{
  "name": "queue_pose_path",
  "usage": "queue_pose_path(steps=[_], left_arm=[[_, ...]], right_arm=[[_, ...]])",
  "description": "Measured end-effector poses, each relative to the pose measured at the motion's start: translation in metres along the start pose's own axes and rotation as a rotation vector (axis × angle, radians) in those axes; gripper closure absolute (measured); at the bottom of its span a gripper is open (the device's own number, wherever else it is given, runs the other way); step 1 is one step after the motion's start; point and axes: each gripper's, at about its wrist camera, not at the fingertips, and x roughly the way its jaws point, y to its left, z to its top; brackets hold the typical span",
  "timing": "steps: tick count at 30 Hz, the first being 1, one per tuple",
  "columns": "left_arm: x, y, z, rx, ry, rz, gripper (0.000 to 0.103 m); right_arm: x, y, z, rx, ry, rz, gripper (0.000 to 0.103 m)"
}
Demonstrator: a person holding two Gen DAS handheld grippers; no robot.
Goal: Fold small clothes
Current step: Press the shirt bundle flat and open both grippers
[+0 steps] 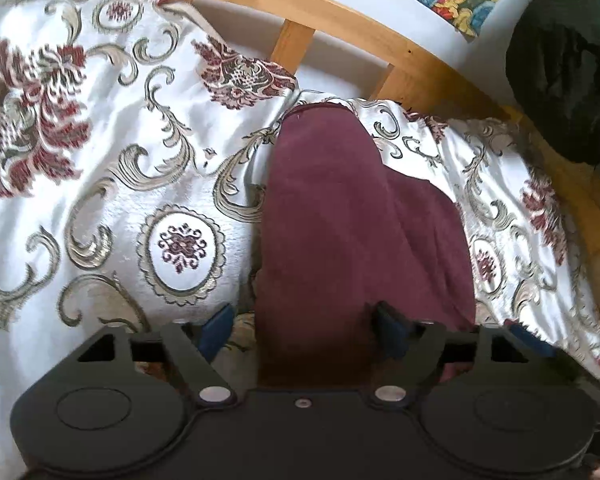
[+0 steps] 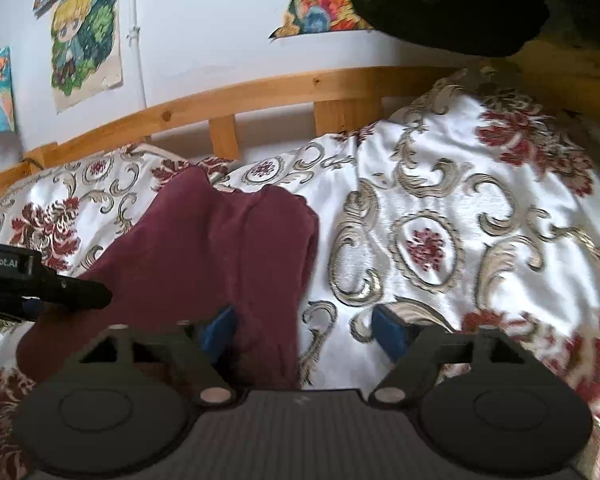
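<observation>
Left gripper (image 1: 306, 330): fingers apart, straddling the near end of the maroon garment (image 1: 352, 220). Right gripper (image 2: 306, 330): fingers apart over its right edge. Garment lies folded on the patterned bedspread (image 1: 112, 184). Soft, light, limp; grasp edges or corners.

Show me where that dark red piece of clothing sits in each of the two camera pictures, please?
Left wrist view: the dark red garment fills the centre, running down between the open left gripper.
Right wrist view: it lies left of centre, its right edge between the open right gripper.
Shared landmark: the wooden bed rail behind the flowered bedspread.
</observation>
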Motion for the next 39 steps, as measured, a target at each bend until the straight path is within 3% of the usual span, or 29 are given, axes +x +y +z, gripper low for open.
queue_pose_path(steps=[6,14,23,34,39], left_arm=[[-0.011,-0.015,-0.007,0.070,-0.006,0.043,0.007],[-0.038,-0.033,-0.012,0.110,-0.080,0.077,0.001],[-0.083,-0.041,-0.030,0.114,-0.158,0.117,0.001],[-0.152,-0.057,-0.062,0.222,-0.213,0.075,0.001],[-0.181,-0.053,-0.077,0.214,-0.258,0.075,0.001]], right_arm=[[-0.029,-0.009,-0.002,0.058,-0.043,-0.006,0.002],[-0.052,-0.014,0.009,0.107,-0.105,-0.005,0.000],[-0.082,-0.007,-0.002,0.110,-0.124,-0.011,0.000],[-0.141,0.027,0.003,0.051,-0.217,0.004,0.000],[-0.173,0.044,0.001,0.019,-0.236,0.010,0.000]])
